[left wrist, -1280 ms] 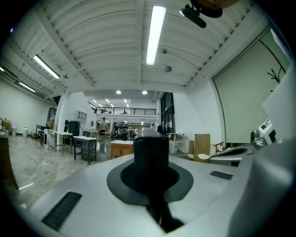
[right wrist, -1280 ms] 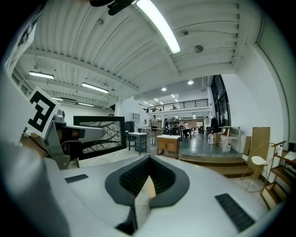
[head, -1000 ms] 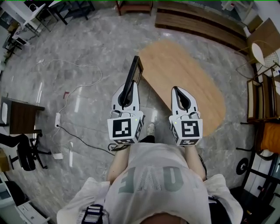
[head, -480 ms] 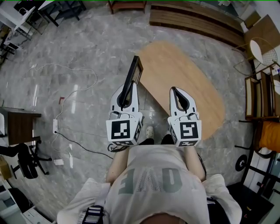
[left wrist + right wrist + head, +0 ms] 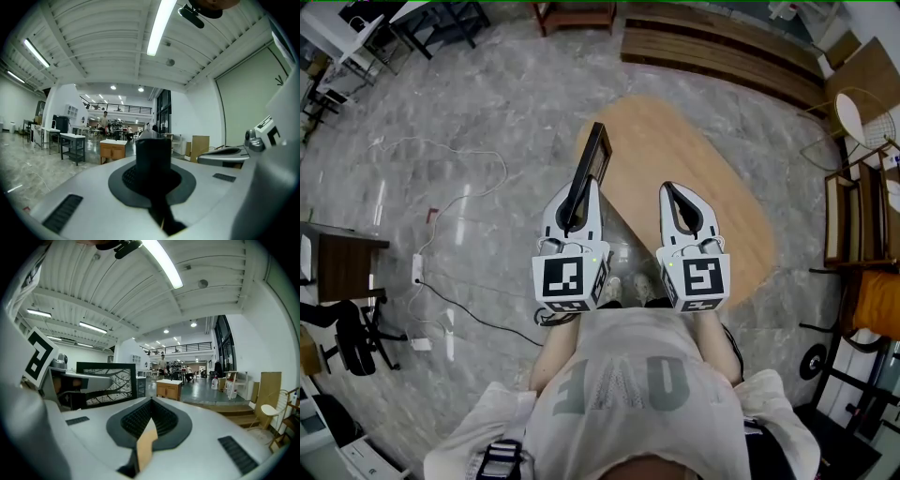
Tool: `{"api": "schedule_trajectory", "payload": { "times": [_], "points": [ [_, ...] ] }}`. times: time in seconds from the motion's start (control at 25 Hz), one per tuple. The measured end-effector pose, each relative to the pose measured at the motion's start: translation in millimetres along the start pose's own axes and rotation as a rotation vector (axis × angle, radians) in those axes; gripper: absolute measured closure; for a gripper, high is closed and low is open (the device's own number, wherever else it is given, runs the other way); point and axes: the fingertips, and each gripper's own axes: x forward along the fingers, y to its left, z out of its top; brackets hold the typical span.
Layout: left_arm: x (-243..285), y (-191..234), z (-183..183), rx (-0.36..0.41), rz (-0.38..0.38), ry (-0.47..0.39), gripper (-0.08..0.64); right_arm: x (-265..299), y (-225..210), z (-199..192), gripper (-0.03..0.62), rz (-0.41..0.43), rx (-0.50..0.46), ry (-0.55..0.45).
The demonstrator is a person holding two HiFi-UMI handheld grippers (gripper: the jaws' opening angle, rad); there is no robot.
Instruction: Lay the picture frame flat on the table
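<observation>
The picture frame [image 5: 590, 167], black-edged, stands on edge in the head view, over the left rim of the oval wooden table [image 5: 703, 178]. My left gripper [image 5: 575, 202] is shut on its near end. In the left gripper view the frame [image 5: 152, 157] shows edge-on as a dark slab clamped in the left gripper [image 5: 152, 171]. My right gripper [image 5: 668, 192] hovers beside it over the table, shut with nothing held. The right gripper view shows the frame's branch-pattern picture [image 5: 105, 380] at the left, and the right gripper [image 5: 151, 401] has only tabletop behind it.
Grey marble floor surrounds the table. White cables [image 5: 441, 159] and a power strip [image 5: 418, 270] lie at the left near a dark desk [image 5: 342, 258]. Long wooden benches [image 5: 722, 47] run along the back. Chairs and shelving [image 5: 862, 216] crowd the right side.
Both grippers and the frame have drifted slightly right, toward the table. The grip on the frame is unchanged and the frame stays upright on edge.
</observation>
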Motion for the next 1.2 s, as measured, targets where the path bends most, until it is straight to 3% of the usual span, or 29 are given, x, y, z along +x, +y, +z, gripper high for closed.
{"api": "schedule_trajectory", "payload": {
  "times": [0.28,0.84,1.2],
  "points": [
    [3,-20,7,0.026,-0.005,-0.015,0.54,-9,-16,5,0.586,-0.007,0.0,-0.035],
    [24,-13,9,0.04,0.002,-0.019,0.541,-3,-38,15,0.586,0.006,-0.012,-0.066],
    [65,-23,-40,0.038,-0.046,0.044,0.541,34,-65,-6,0.586,0.012,-0.015,-0.091]
  ]
}}
